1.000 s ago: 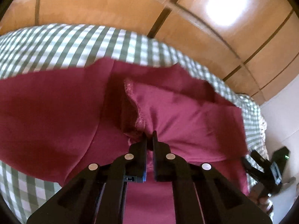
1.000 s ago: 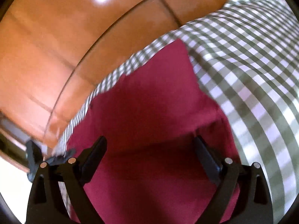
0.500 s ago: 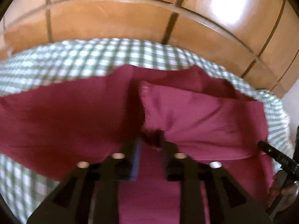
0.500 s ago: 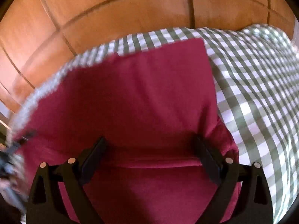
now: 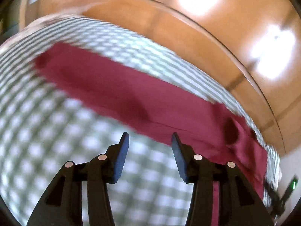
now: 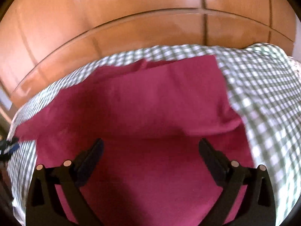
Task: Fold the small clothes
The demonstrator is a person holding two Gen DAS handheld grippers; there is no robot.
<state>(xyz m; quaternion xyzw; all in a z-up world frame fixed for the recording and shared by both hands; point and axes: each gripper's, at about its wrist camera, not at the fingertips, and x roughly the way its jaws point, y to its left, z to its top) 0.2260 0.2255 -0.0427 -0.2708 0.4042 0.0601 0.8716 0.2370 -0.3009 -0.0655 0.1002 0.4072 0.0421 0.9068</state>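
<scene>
A fold is just laid: the maroon garment (image 6: 143, 116) lies flat on the checked cloth (image 6: 263, 94) covering the desk. The left tongs (image 5: 149, 137), clamped on it a second ago, have just been opening and hang empty beside it. The right tongs (image 6: 150, 146) gape wide above it, empty. Next likely calls for regrasping an edge.

The right gripper (image 6: 150, 146) hangs over the maroon garment (image 6: 150, 103) with its jaws spread wide, nothing between them; the garment lies folded along the far edge of the green checked tablecloth (image 6: 263, 94), beyond it an orange tiled floor (image 6: 131, 9)
</scene>
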